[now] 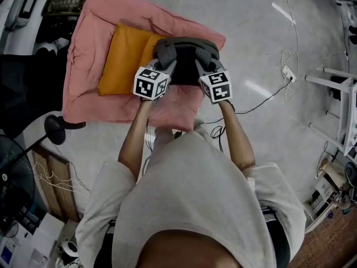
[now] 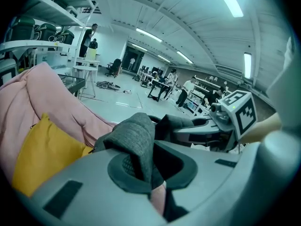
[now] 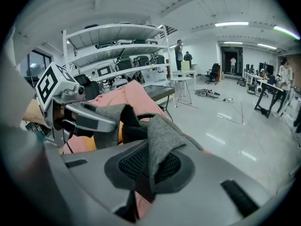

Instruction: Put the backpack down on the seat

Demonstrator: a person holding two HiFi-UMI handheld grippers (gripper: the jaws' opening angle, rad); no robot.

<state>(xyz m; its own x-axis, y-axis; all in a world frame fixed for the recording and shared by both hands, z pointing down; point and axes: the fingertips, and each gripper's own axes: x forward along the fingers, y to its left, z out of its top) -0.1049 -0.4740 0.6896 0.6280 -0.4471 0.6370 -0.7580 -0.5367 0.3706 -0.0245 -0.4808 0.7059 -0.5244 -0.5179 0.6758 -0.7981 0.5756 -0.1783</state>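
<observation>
A dark grey backpack (image 1: pixel 187 50) hangs over the pink padded seat (image 1: pixel 89 94), just right of the orange pillow (image 1: pixel 125 60). My left gripper (image 1: pixel 167 67) is shut on a fold of the backpack's grey fabric (image 2: pixel 134 135) at its left side. On the right side, my right gripper (image 1: pixel 204 67) is shut on another grey fold (image 3: pixel 162 140). In the left gripper view the right gripper (image 2: pixel 207 128) shows across the bag, with the pillow (image 2: pixel 42 159) below left. The right gripper view shows the left gripper (image 3: pixel 89 119) holding its fold. The bag's underside is hidden, so contact with the seat is unclear.
A power strip with white cables (image 1: pixel 288 72) lies on the floor to the right, next to a white rack (image 1: pixel 340 94). A black fan (image 1: pixel 11 177) stands at the left. Shelving (image 3: pixel 117 55) stands behind the seat, with people standing far off.
</observation>
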